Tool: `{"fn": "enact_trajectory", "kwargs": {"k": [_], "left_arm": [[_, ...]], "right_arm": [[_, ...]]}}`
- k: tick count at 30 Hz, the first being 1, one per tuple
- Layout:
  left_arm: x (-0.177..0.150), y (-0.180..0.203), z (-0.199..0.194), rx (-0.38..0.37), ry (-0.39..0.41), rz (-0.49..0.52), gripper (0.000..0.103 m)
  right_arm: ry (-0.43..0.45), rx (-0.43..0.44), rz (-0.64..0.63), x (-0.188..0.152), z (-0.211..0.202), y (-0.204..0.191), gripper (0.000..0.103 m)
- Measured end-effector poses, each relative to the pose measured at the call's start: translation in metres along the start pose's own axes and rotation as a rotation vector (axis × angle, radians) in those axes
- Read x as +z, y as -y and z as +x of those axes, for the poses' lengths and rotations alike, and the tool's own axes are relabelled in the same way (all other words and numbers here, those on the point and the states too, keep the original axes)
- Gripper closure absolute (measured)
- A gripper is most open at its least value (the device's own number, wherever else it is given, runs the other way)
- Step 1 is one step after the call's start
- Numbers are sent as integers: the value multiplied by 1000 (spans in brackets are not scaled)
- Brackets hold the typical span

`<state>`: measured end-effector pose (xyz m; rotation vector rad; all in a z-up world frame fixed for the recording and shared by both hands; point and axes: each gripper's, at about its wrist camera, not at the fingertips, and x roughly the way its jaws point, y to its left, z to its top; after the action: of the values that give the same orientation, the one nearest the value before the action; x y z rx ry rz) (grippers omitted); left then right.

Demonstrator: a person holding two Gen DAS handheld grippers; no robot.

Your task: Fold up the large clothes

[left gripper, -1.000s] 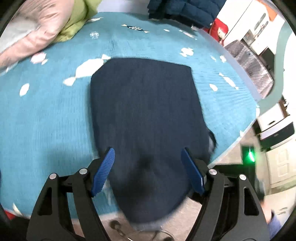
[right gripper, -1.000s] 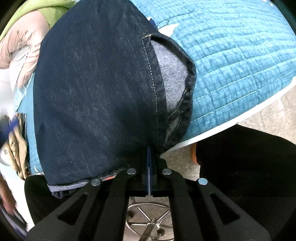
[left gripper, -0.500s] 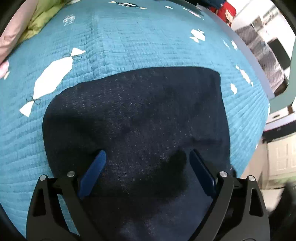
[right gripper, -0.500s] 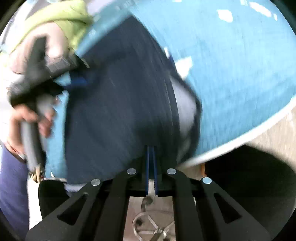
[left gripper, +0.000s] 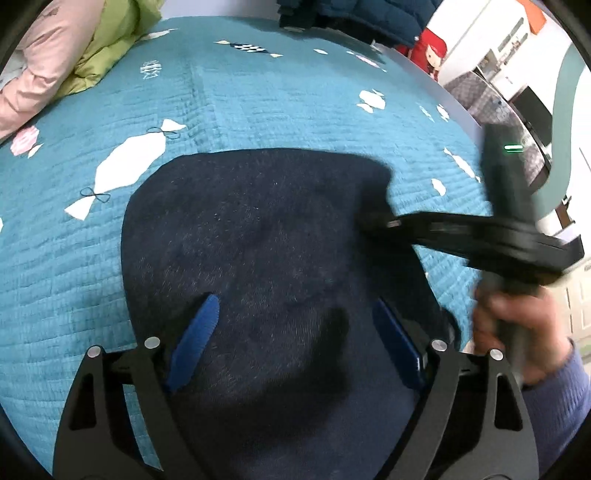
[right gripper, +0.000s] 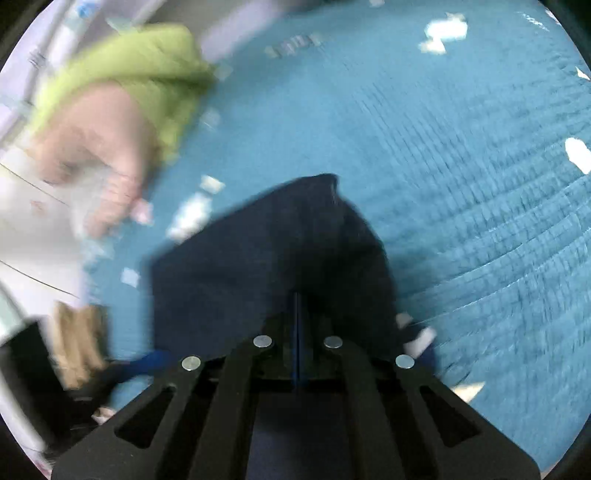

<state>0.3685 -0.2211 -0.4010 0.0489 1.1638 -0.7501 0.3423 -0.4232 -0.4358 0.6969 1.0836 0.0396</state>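
Dark blue jeans (left gripper: 258, 251) lie folded on the teal quilted bed. My left gripper (left gripper: 291, 332) is open, its blue pads resting on the near part of the denim. My right gripper (right gripper: 297, 306) is shut on an edge of the jeans (right gripper: 258, 251) and holds that layer over the rest. In the left wrist view the right gripper (left gripper: 373, 221) reaches in from the right onto the far right part of the jeans, with the hand (left gripper: 517, 325) behind it.
A teal quilt (left gripper: 277, 99) with white candy shapes covers the bed. Pink and green bedding (left gripper: 74, 62) lies at the far left, dark blue clothes (left gripper: 351, 14) at the far edge. The bed's right edge (left gripper: 458, 110) drops toward furniture.
My right gripper has carried the jeans' lower end up from the bed edge and over the garment. The left gripper has moved down onto the denim and stays open.
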Motion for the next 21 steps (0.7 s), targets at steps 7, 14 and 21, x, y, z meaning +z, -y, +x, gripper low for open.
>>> {"fn": "enact_trajectory", "kwargs": {"k": [7, 14, 21], "left_arm": [[1, -5, -16, -6, 36, -83, 18], [-39, -29, -38, 38, 8, -187, 18], [-72, -29, -21, 33, -77, -261, 17]], "right_arm": [[38, 17, 24, -12, -47, 6, 81], [1, -9, 75, -69, -97, 49, 44], [-125, 41, 182, -99, -86, 76, 42]]}}
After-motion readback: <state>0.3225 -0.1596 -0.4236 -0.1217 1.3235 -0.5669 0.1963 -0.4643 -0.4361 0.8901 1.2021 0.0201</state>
